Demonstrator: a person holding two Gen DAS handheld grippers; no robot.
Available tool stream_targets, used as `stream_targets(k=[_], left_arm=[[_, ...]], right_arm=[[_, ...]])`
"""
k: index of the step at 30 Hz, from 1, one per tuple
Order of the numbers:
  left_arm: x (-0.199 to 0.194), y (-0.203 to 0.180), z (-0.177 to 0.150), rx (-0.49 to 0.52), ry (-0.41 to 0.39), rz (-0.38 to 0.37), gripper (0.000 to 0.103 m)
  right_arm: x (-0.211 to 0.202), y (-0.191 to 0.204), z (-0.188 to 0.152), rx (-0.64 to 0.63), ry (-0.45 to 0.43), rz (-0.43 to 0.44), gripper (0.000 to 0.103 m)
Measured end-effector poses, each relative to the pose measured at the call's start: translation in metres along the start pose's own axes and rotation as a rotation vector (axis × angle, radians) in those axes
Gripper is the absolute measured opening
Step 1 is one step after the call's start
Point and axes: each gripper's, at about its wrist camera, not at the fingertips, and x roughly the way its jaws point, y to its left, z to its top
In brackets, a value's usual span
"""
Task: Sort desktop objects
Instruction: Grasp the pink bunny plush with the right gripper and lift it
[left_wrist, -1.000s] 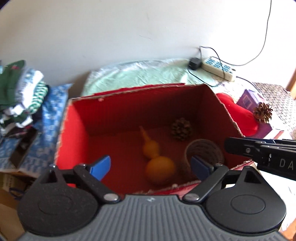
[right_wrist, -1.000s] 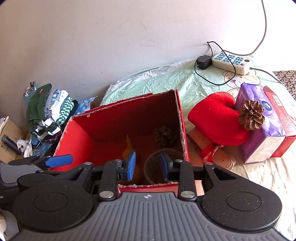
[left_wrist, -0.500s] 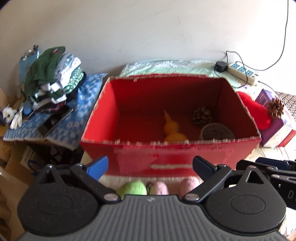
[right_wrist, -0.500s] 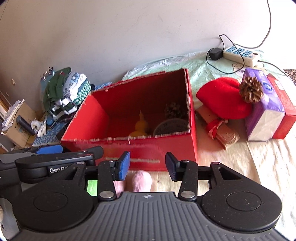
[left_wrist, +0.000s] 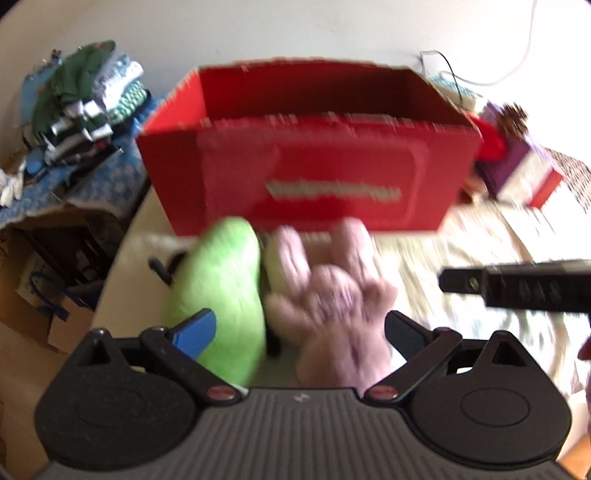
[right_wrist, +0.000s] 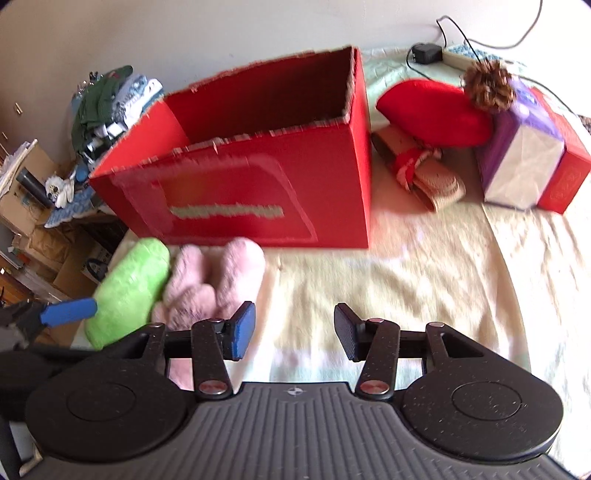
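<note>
While both views are blurred, the layout can still be read: a red box (right_wrist: 255, 192) is seen open-topped on a cream cloth (right_wrist: 424, 280), and just in front of its near wall a green plush (left_wrist: 221, 291) and a pink plush (left_wrist: 332, 295) lie side by side, touching. The left gripper (left_wrist: 299, 332) is held over these two with its fingers spread wide, one on the green plush's side and one past the pink plush, nothing being clamped. The right gripper (right_wrist: 291, 334) is held over bare cloth to the right of the toys, its fingers also parted and empty. A pinecone (right_wrist: 487, 88) is perched on a purple pack (right_wrist: 517, 147) well to the right of the box. What lies inside the box cannot be told from these views. A pick of one plush by the left gripper is judged to be in hand; for that, the fingers would need to be centred on a single toy, so that its neighbour is not caught, before being closed.
</note>
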Motion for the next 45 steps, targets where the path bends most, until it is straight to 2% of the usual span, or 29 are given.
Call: stream_targets(k=[3,6,9,14,18,23,27,29,33,36,38,41,42,45], left_arm=[[-0.003,-0.011,-0.01,0.062,-0.005,-0.004,0.097],[-0.003,-0.016,-0.014,0.081,0.012,-0.07,0.097],[-0.003,-0.019,-0.013,0.12,-0.004,-0.101,0.097],[0.021,-0.012,-0.009,0.104,0.08,-0.2,0.097],[0.042,-0.002,-0.007,0.074,0.153,-0.274,0.097],[0.043,-0.006,-0.001,0.184,0.102,-0.28,0.097],[0.049,-0.017,-0.011,0.332,0.114,-0.236,0.097],[0.05,-0.018,-0.018,0.363,0.119,-0.229,0.099],[0.051,-0.019,-0.02,0.379,0.127,-0.227,0.1],[0.05,-0.019,-0.018,0.346,0.128,-0.234,0.1],[0.047,-0.02,-0.015,0.307,0.123,-0.239,0.1],[0.042,-0.025,-0.013,0.257,0.11,-0.245,0.1],[0.04,-0.028,-0.012,0.248,0.102,-0.251,0.1],[0.03,-0.046,-0.012,0.255,0.07,-0.291,0.1]], right_arm=[[0.01,-0.007,-0.008,0.032,0.041,0.014,0.05],[0.019,-0.011,-0.012,0.063,0.073,0.025,0.05],[0.024,-0.016,-0.013,0.086,0.07,0.033,0.05],[0.029,-0.023,-0.006,0.148,0.071,0.07,0.05],[0.034,-0.015,-0.001,0.149,0.076,0.097,0.05],[0.041,0.006,0.005,0.105,0.073,0.145,0.048],[0.056,0.017,0.006,0.122,0.098,0.191,0.046],[0.061,0.021,0.007,0.138,0.099,0.209,0.046],[0.067,0.024,0.007,0.157,0.102,0.246,0.047],[0.071,0.013,0.01,0.207,0.142,0.285,0.046],[0.07,0.006,0.012,0.219,0.172,0.312,0.042],[0.057,-0.001,0.012,0.182,0.189,0.321,0.031],[0.052,-0.003,0.012,0.17,0.195,0.324,0.022],[0.042,-0.019,0.008,0.172,0.21,0.313,0.023]])
